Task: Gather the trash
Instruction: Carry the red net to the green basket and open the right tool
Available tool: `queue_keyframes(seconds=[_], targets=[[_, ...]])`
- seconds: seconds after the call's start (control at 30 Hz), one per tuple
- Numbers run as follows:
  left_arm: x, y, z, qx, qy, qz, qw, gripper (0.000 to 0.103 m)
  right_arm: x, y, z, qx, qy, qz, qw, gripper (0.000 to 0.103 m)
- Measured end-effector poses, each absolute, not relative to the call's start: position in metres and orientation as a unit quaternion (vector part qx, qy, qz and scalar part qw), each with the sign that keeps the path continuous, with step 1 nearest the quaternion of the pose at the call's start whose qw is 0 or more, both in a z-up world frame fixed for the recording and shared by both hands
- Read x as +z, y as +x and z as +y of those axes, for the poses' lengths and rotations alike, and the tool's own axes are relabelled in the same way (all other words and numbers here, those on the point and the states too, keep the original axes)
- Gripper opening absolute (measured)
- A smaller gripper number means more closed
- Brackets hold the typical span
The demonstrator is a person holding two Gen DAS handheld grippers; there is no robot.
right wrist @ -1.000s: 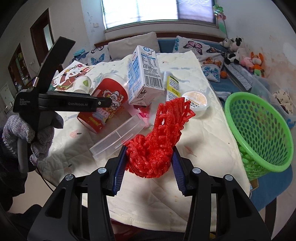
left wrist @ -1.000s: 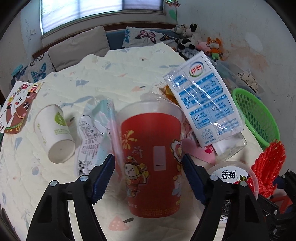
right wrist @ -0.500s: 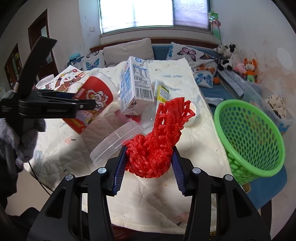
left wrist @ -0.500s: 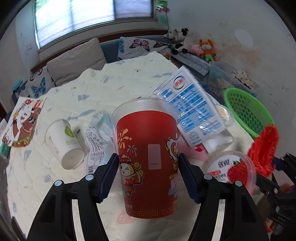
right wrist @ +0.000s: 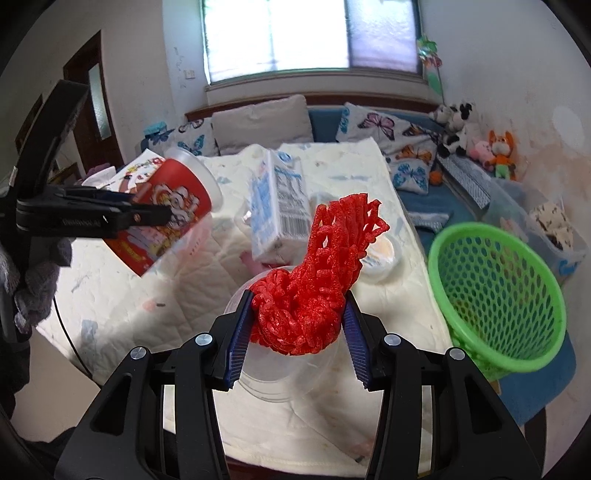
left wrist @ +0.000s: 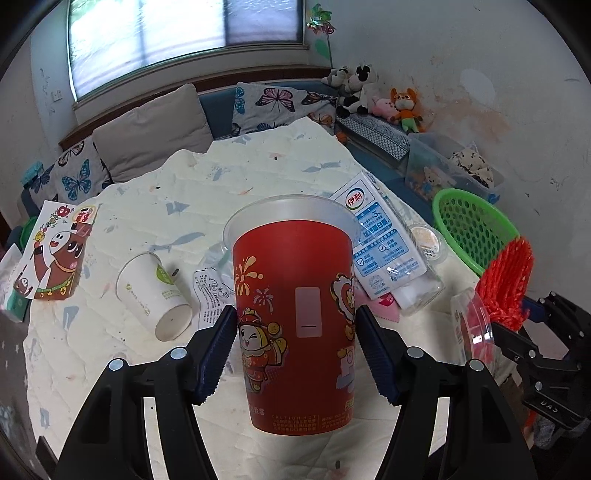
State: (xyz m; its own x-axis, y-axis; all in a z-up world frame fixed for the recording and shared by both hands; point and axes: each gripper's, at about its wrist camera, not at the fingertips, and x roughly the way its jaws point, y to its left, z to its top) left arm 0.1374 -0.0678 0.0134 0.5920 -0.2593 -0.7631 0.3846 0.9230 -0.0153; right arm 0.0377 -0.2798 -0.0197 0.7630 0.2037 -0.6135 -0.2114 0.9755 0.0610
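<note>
The left gripper (left wrist: 295,349) clamps a red cup (left wrist: 295,314) above the table (left wrist: 258,173), its base hiding litter; the right gripper (right wrist: 297,328) pinches red foam netting (right wrist: 314,280), masking a clear tub near the green basket (right wrist: 498,295).

Daylit window (right wrist: 310,35) in far white wall (left wrist: 461,55), stained at right. Blue sofa (left wrist: 218,110) below with grey cushion (left wrist: 155,129), butterfly pillows (left wrist: 280,105), plush toys (left wrist: 373,94). Dark door (right wrist: 98,99) left.
</note>
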Motion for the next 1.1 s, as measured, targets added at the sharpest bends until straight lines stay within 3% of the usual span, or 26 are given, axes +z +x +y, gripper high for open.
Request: queue_keyframes(seconds=[0.53,1.1], targets=[[0.023,0.133,-0.070,-0.189,0.073,0.404,0.892,0.064,-0.050,0.046,-0.274,0.087,-0.053,0.366,0.925,0.048],[0.055,0.126,-0.129,-0.266,0.082,0.378,0.883,0.064,-0.022,0.050,-0.358,0.016,0.024,0.340,0.940,0.050]])
